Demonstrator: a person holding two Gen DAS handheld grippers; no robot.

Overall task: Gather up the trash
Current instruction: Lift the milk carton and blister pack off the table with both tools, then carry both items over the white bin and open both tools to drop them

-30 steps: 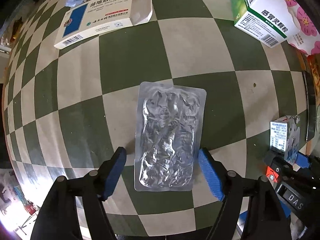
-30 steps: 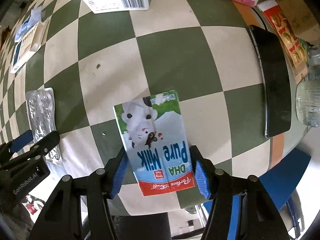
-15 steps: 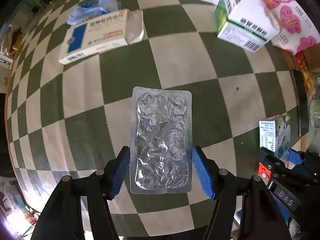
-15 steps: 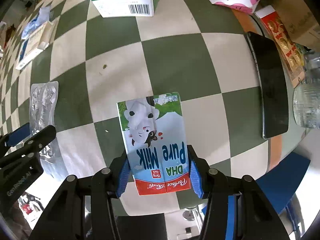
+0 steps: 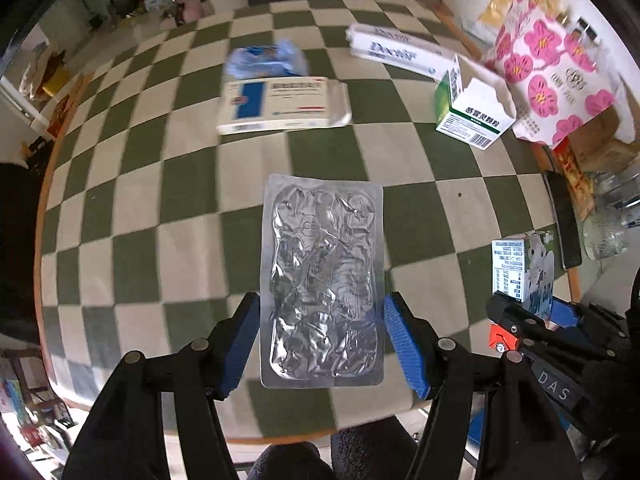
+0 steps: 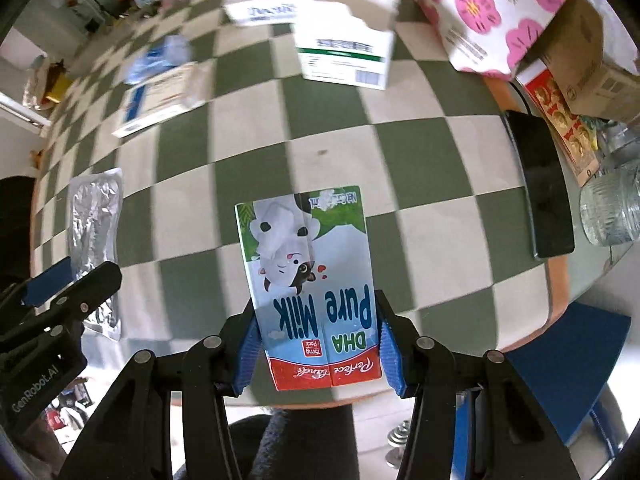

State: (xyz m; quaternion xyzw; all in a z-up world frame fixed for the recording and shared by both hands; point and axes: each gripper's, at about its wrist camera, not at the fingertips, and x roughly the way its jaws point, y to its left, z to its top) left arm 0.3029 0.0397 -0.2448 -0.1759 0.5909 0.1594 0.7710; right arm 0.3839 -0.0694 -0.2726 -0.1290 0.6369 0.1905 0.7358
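Observation:
A crumpled silver blister pack (image 5: 322, 280) hangs above the checkered table, and my left gripper (image 5: 322, 344) is shut on its two long edges. In the right wrist view the same blister pack (image 6: 95, 216) shows at the left with the left gripper's fingers below it. My right gripper (image 6: 318, 344) is shut on a small milk carton (image 6: 310, 280) printed with a cow and "DHA Pure Milk", lifted off the table. The milk carton (image 5: 524, 268) also appears at the right of the left wrist view.
On the green and cream checkered table (image 5: 160, 184) lie a white and blue medicine box (image 5: 280, 106), a blue wrapper (image 5: 264, 58), a long white box (image 5: 396, 54), an open green and white box (image 5: 474, 112) and a pink-flowered box (image 5: 552, 76). A black phone (image 6: 540, 196) and glass jar (image 6: 612, 212) sit at the right edge.
Both grippers closed onto their objects and rose from the table, drawing back toward its near edge. The blister pack and the milk carton went up with them; more of the table shows.

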